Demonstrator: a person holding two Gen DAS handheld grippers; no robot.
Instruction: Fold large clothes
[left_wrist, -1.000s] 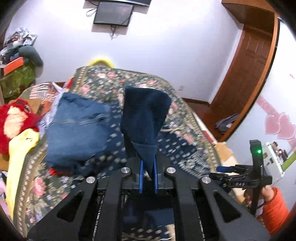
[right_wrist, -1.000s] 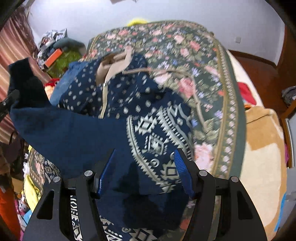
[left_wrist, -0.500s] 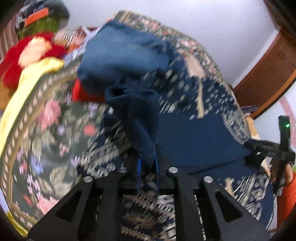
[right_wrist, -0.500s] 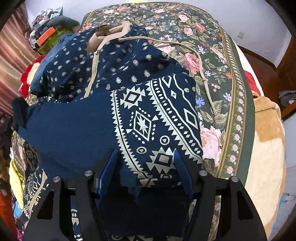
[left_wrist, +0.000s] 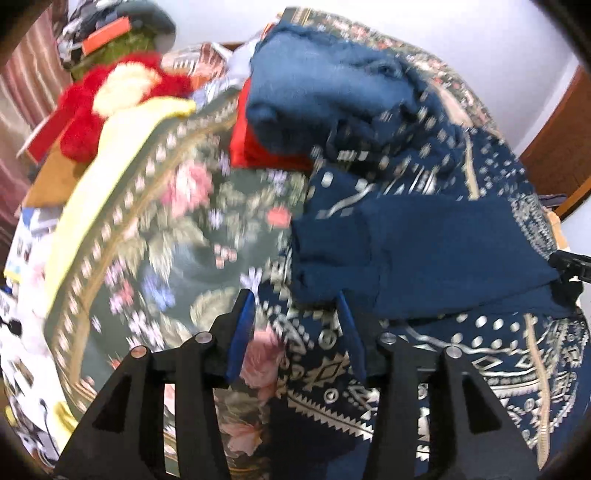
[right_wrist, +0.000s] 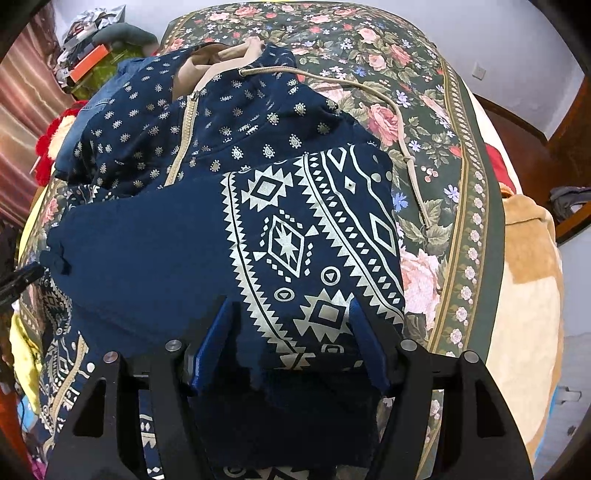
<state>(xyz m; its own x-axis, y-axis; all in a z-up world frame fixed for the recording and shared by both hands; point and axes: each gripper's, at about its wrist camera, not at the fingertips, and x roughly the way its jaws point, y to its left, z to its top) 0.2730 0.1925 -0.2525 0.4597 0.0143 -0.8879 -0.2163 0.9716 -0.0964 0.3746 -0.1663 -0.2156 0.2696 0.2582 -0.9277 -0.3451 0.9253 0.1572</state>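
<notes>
A large navy hooded garment (right_wrist: 280, 206) with white geometric print, a zip and a tan drawstring lies on the flowered bedspread (right_wrist: 436, 85). Its plain navy sleeve (left_wrist: 424, 251) lies folded across the body. My left gripper (left_wrist: 295, 306) is open, its blue pads just short of the sleeve's cuff end and holding nothing. My right gripper (right_wrist: 288, 314) is open, its jaws spread over the printed fabric at the garment's near edge. The right gripper's tip also shows at the right edge of the left wrist view (left_wrist: 570, 266).
Folded blue jeans (left_wrist: 325, 85) sit on a red cloth at the bed's far side. A red and yellow plush toy (left_wrist: 122, 88) and clutter lie beyond the bed's left edge. A tan blanket (right_wrist: 524, 280) hangs on the right side.
My left gripper carried the sleeve down across the garment, laid it flat, then opened and let it go. My right gripper stayed open over the garment's near edge.
</notes>
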